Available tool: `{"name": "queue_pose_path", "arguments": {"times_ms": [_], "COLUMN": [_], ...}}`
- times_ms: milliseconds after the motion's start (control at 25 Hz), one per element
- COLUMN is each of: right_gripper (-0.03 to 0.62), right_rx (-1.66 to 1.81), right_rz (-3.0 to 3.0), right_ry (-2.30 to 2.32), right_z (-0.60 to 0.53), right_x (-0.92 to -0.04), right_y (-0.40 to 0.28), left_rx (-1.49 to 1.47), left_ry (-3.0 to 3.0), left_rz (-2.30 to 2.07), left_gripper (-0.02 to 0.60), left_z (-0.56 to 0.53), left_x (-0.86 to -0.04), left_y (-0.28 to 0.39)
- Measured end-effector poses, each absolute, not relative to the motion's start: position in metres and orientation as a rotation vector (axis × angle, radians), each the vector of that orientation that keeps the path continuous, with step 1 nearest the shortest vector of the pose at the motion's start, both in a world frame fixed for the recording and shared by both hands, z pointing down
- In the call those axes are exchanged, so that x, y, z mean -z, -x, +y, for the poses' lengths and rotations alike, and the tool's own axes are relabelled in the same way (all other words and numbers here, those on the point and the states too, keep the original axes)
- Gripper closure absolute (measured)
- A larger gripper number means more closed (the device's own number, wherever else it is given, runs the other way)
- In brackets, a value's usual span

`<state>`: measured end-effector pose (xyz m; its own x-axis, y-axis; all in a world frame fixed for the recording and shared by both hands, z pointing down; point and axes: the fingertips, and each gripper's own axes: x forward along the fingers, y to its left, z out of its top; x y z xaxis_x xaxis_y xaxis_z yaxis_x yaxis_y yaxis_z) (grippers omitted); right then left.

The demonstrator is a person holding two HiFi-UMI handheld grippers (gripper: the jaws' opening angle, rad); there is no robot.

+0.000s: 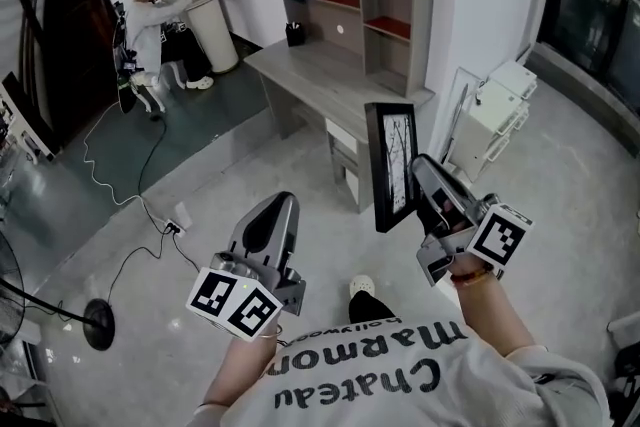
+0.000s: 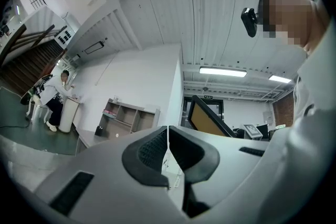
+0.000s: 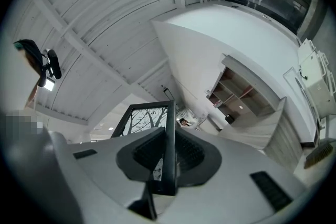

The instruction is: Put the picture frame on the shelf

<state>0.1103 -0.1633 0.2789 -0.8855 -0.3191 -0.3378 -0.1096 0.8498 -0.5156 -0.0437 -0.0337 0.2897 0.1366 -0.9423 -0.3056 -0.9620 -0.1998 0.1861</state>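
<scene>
Two grippers up. R gripper (image 1: 424, 171) jaws pinch edge of picture frame (image 1: 391, 163), frame upright. L gripper (image 1: 278, 207) jaws together, empty. Desk shelf (image 1: 371, 7) well apart.

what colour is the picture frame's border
Black; the picture frame shows best in the head view.

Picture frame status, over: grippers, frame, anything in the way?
Right gripper shut on picture frame, upright. Left gripper shut, empty. Shelf ahead, path looks open.
</scene>
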Motion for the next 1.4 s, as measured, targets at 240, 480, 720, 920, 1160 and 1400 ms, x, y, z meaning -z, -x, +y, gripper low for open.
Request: {"name": "queue_pose_path", "arguments": {"times_ms": [240, 480, 720, 920, 1160, 1400], "right_gripper": [0.53, 0.53, 0.53, 0.53, 0.53, 0.53], "right_rx": [0.71, 0.687, 0.649, 0.638, 0.694, 0.713], "right_rz": [2.616, 2.607, 2.611, 2.627, 2.63, 2.652], "right_ry": [0.303, 0.288, 0.269, 0.259, 0.285, 0.308], "right_z": [-0.226, -0.294, -0.329, -0.371, -0.401, -0.42], "right_x": [-0.272, -0.255, -0.246, -0.247, -0.263, -0.268], "right_y": [-0.065, -0.021, 0.007, 0.037, 0.056, 0.076], "left_rx": [-0.53, -0.565, -0.583, -0.59, -0.602, -0.56], "left_ry": [2.299, 2.283, 2.277, 2.263, 2.283, 2.286], "left_rz": [1.987, 2.003, 1.993, 1.99, 2.026, 2.037], "left_gripper": [0.558, 0.558, 0.558, 0.558, 0.558, 0.558], "left_z": [-0.08, -0.143, -0.18, -0.228, -0.255, -0.275], "left_x": [-0.285, -0.272, -0.273, -0.274, -0.292, -0.293], "left_y": [0.085, 0.131, 0.157, 0.188, 0.207, 0.225]}}
